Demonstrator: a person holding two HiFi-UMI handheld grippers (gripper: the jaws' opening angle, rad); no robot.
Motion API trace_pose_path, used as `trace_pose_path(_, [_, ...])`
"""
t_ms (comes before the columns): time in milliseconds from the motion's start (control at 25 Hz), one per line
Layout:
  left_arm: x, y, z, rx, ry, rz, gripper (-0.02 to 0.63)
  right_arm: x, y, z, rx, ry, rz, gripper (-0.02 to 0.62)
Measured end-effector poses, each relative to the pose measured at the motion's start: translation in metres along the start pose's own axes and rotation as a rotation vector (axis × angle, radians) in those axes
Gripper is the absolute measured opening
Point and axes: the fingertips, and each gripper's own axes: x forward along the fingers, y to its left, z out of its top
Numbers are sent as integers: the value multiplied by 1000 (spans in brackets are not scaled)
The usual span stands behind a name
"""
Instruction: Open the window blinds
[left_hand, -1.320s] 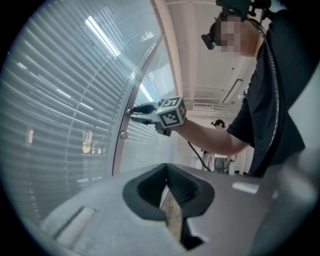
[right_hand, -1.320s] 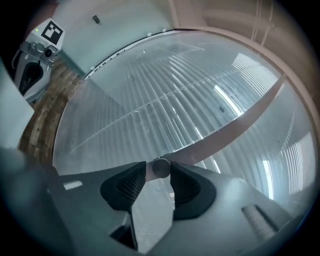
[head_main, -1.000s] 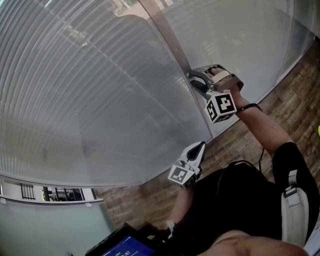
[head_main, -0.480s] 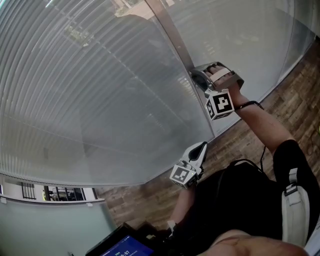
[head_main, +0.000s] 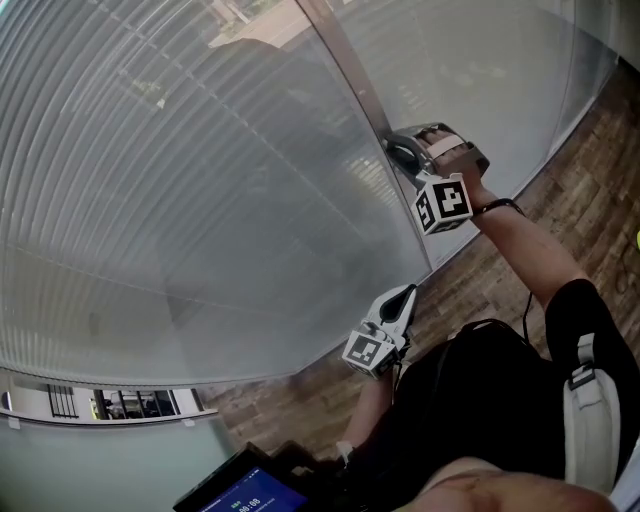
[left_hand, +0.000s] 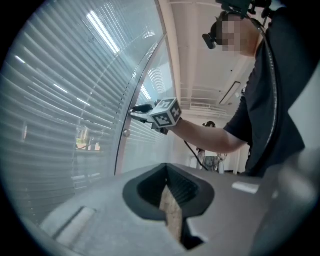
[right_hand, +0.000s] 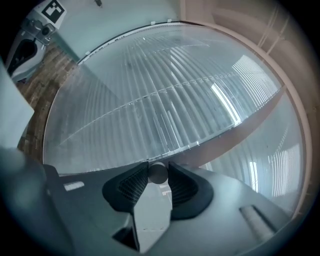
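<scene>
Blinds: the slatted blinds (head_main: 200, 190) cover the pane in front of you, to the left of the upright window post (head_main: 345, 60).
Right gripper: your right gripper (head_main: 398, 152) is up against that post. Its jaws have just been closing and now pinch a small round grey knob (right_hand: 158, 173) from both sides.
Knob: it sits right at the fingertips, touching both pads. It is probably the blinds' control, though the view is too close to be sure.
Left gripper: your left gripper (head_main: 404, 293) hangs lower, near the bottom of the pane, clear of the blinds, with its jaws together on nothing.

Knob (right_hand: 158, 173) on mullion (head_main: 352, 75) between blinds (head_main: 180, 200)
</scene>
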Motion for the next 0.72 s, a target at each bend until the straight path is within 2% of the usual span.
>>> trace_pose_path(160, [-7, -1, 2, 14, 8, -26, 2, -1, -3, 0, 139, -1, 1, 123])
trace_pose_path(360, [-9, -6, -4, -12, 2, -43, 2, -10, -11, -9, 413, -7, 5, 123])
trace_pose_path(720, [-12, -11, -1, -6, 24, -107, 2, -6, -13, -17, 916, -40, 18, 126])
